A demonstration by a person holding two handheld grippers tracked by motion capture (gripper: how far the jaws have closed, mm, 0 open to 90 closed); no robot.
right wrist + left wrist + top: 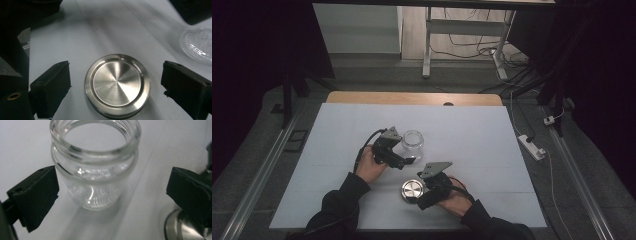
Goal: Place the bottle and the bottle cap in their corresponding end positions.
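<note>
The glass jar [95,167] has its rim cut off by the top edge. The metal lid [183,228] sits partly behind a jaw and runs past the bottom corner.

Clear glossy glass jar [95,167], brushed shiny metal lid [117,83], matt white table [472,130].

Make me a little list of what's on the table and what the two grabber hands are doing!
jar: clear glass jar, upright, no lid on
lid: round silver lid, flat on the white table, apart from the jar
left gripper: open, fingers either side of the jar, not pressing it
right gripper: open, fingers either side of the lid, not touching it
</note>
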